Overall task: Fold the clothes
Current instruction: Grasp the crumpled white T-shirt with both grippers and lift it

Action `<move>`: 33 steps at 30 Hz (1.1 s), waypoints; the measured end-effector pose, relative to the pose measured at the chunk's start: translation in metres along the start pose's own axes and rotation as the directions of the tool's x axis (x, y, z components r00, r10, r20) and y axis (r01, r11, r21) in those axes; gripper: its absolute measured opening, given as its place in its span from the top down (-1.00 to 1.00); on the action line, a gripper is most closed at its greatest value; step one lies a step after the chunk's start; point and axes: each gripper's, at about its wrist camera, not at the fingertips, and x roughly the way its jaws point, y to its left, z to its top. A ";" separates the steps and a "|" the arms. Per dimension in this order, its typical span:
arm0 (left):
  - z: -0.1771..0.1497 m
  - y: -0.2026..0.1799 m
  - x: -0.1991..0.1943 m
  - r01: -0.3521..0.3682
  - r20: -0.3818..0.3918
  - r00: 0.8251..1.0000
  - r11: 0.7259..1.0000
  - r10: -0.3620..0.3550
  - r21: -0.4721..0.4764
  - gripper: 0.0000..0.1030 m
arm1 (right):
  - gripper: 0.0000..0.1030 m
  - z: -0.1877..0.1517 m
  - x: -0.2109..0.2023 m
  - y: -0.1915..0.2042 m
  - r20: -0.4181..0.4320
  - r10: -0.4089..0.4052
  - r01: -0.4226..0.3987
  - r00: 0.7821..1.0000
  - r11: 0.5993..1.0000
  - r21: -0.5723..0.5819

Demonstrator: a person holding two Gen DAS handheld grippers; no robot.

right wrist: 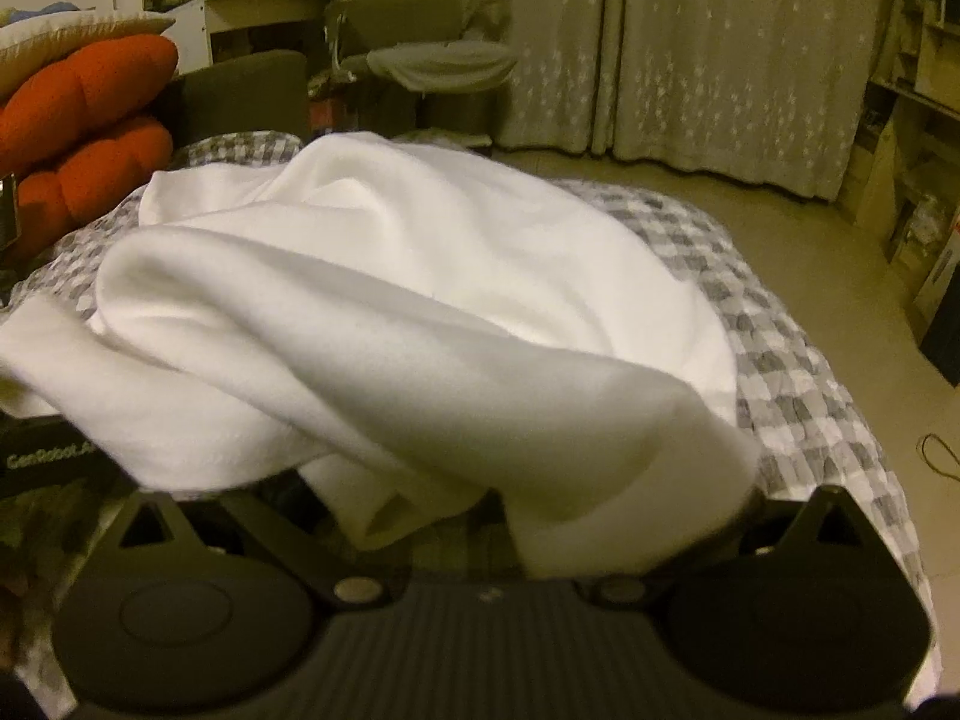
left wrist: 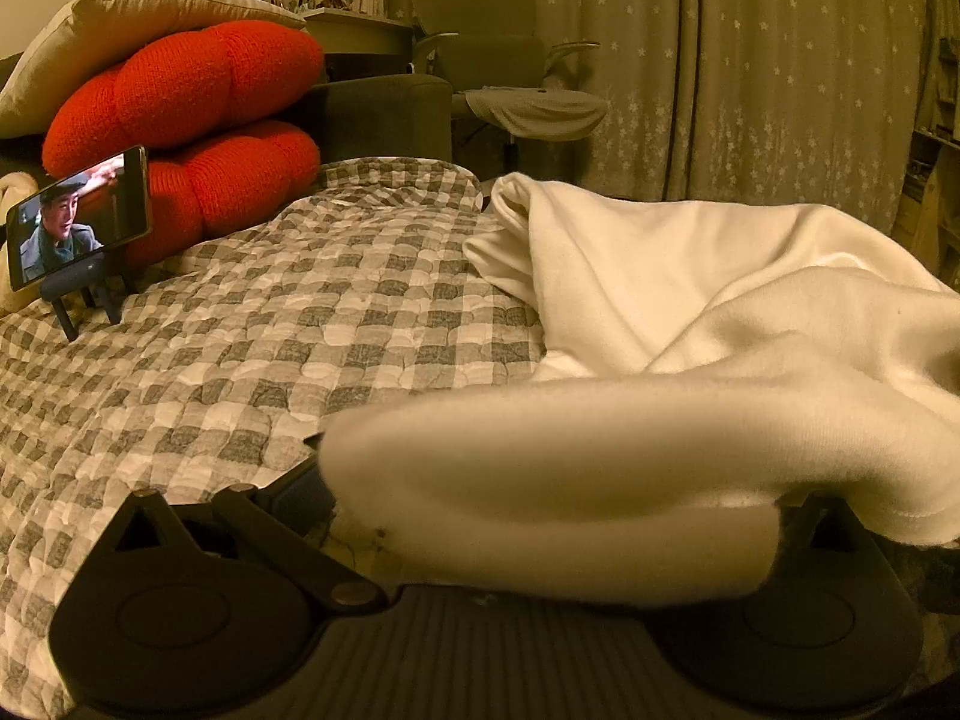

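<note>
A white fleecy garment (left wrist: 660,312) lies bunched on a grey-and-white checked quilt (left wrist: 270,330). Its near edge is lifted and draped across my left gripper (left wrist: 540,480), hiding the fingertips; the gripper looks shut on that fabric. In the right wrist view the same garment (right wrist: 420,276) rises in folds from the quilt (right wrist: 798,372). A gathered fold runs down into my right gripper (right wrist: 504,516), which looks shut on it with its tips covered. The left gripper's dark body (right wrist: 42,456) shows at the left edge, under the cloth.
Two red knitted cushions (left wrist: 198,90) with a beige pillow on top sit at the back left. A phone (left wrist: 78,216) on a small stand plays video in front of them. An office chair (left wrist: 510,60) and curtains stand beyond. Bare floor (right wrist: 870,300) and shelves lie to the right.
</note>
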 end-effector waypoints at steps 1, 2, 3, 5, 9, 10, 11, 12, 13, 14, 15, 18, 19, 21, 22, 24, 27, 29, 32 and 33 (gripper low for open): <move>0.000 -0.001 -0.001 0.000 -0.001 1.000 1.000 0.000 0.003 -1.00 | -1.00 0.000 0.000 0.000 -0.004 0.001 -0.001 1.000 1.000 -0.002; 0.000 -0.001 -0.001 -0.001 -0.002 1.000 1.000 0.001 0.006 -1.00 | -1.00 -0.001 0.000 -0.001 -0.007 0.003 -0.003 1.000 1.000 -0.004; -0.001 -0.002 -0.002 -0.001 -0.002 1.000 1.000 0.001 0.009 -1.00 | -1.00 -0.001 -0.001 -0.001 -0.011 0.004 -0.004 1.000 1.000 -0.005; -0.001 -0.003 -0.004 -0.001 -0.004 1.000 1.000 0.001 0.014 -1.00 | -1.00 -0.002 -0.001 -0.001 -0.018 0.007 -0.007 1.000 1.000 -0.009; -0.009 -0.006 -0.013 0.010 -0.015 1.000 1.000 -0.010 0.020 -1.00 | -1.00 -0.004 -0.002 -0.003 -0.032 0.012 -0.012 0.999 1.000 -0.016; -0.009 -0.007 -0.015 0.013 -0.021 1.000 1.000 -0.012 0.026 -1.00 | -1.00 -0.004 -0.002 -0.003 -0.035 0.013 -0.014 0.999 1.000 -0.018; -0.009 -0.008 -0.017 0.015 -0.027 1.000 0.999 -0.014 0.032 -1.00 | -1.00 -0.003 -0.003 -0.004 -0.040 0.016 -0.017 0.999 1.000 -0.018; -0.009 -0.009 -0.019 0.018 -0.033 0.999 0.999 -0.016 0.037 -1.00 | -1.00 -0.002 -0.004 -0.005 -0.044 0.020 -0.021 0.999 1.000 -0.017; -0.009 -0.010 -0.021 0.020 -0.039 0.999 0.999 -0.018 0.043 -1.00 | -1.00 0.000 -0.005 -0.007 -0.049 0.023 -0.024 0.999 1.000 -0.017; -0.009 -0.010 -0.023 0.023 -0.045 0.999 0.999 -0.020 0.049 -1.00 | -1.00 0.001 -0.006 -0.008 -0.053 0.027 -0.028 0.998 0.999 -0.016; -0.009 -0.011 -0.025 0.026 -0.050 0.998 0.998 -0.023 0.056 -1.00 | -1.00 0.003 -0.007 -0.009 -0.058 0.031 -0.032 0.998 0.999 -0.016; -0.012 -0.015 -0.037 0.042 -0.049 0.998 0.995 -0.038 0.087 -1.00 | -1.00 0.007 -0.011 -0.013 -0.072 0.041 -0.042 0.997 0.999 -0.015; -0.012 -0.016 -0.042 0.046 -0.042 0.998 0.994 -0.042 0.098 -1.00 | -1.00 0.009 -0.011 -0.012 -0.070 0.039 -0.040 0.997 0.999 -0.019; -0.012 -0.016 -0.049 0.046 -0.014 0.999 0.992 -0.045 0.114 -1.00 | -1.00 0.010 -0.017 -0.014 -0.051 0.032 -0.033 0.998 0.999 -0.023; -0.012 -0.016 -0.053 0.047 -0.001 0.999 0.991 -0.047 0.124 -1.00 | -1.00 0.012 -0.020 -0.017 -0.042 0.030 -0.031 0.999 0.999 -0.021; -0.012 -0.015 -0.059 0.055 0.018 0.998 0.987 -0.058 0.150 -1.00 | -1.00 0.014 -0.029 -0.021 -0.003 0.027 -0.027 1.000 1.000 -0.007; -0.010 -0.013 -0.065 0.085 0.035 0.995 0.982 -0.092 0.168 -1.00 | -0.95 0.016 -0.037 -0.025 0.041 0.041 -0.042 0.998 0.999 0.022; -0.008 -0.011 -0.066 0.106 0.044 0.992 0.979 -0.115 0.176 -1.00 | -0.68 0.015 -0.042 -0.026 0.073 0.068 -0.071 0.995 0.997 0.037; -0.006 -0.012 -0.068 0.141 0.052 0.987 0.972 -0.153 0.187 -1.00 | -0.02 0.013 -0.051 -0.026 0.130 0.124 -0.132 0.984 0.990 0.049; -0.005 -0.012 -0.069 0.153 0.054 0.985 0.970 -0.166 0.191 -1.00 | 0.17 0.015 -0.054 -0.026 0.148 0.126 -0.134 0.981 0.990 0.046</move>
